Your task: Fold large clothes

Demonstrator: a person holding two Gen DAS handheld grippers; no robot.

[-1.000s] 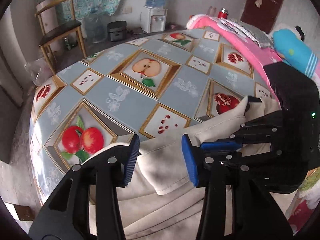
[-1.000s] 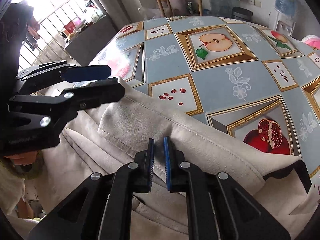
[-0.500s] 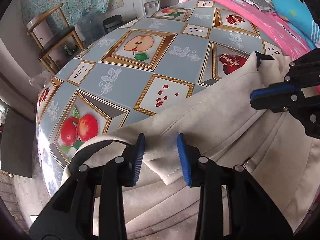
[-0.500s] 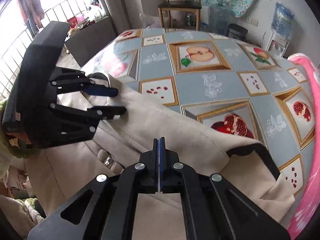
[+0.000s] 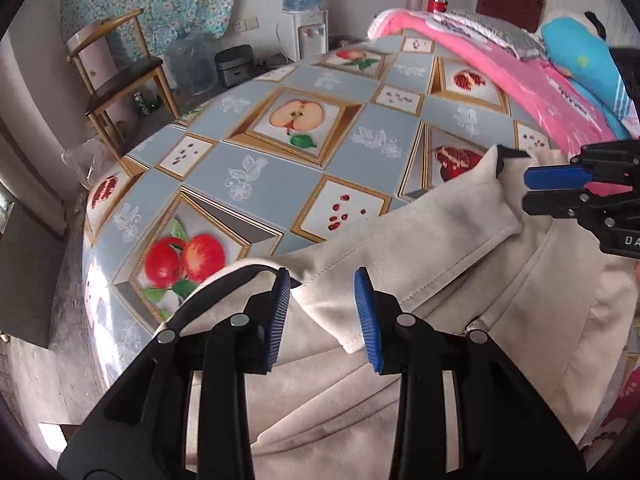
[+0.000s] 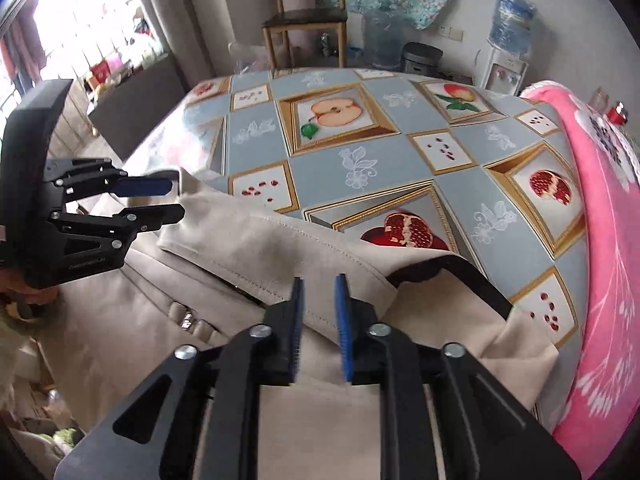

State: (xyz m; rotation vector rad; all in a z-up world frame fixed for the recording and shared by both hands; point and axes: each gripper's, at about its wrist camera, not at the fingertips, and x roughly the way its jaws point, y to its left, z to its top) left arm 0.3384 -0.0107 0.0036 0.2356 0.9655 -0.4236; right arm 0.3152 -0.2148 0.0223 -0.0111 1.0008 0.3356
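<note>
A beige coat [image 5: 440,280] with a black lining lies over the near edge of the table [image 5: 280,168] with the fruit-pattern cloth; it also shows in the right wrist view [image 6: 280,248]. My left gripper [image 5: 322,316] is open, its blue pads either side of the coat's collar tip. My right gripper [image 6: 318,324] is open, its pads astride the collar edge near the black lining [image 6: 460,276]. Each gripper shows in the other's view: the right one [image 5: 560,188] and the left one [image 6: 160,200].
A pink blanket [image 6: 608,240] and a blue plush toy [image 5: 580,60] lie along the table's right side. A wooden chair [image 5: 116,76], a water dispenser [image 5: 302,12] and a rice cooker [image 5: 234,64] stand beyond the far edge.
My right gripper was shut on the collar half a second ago and now stands open. My left gripper has stayed open at the collar tip. The collar lies flatter on the table.
</note>
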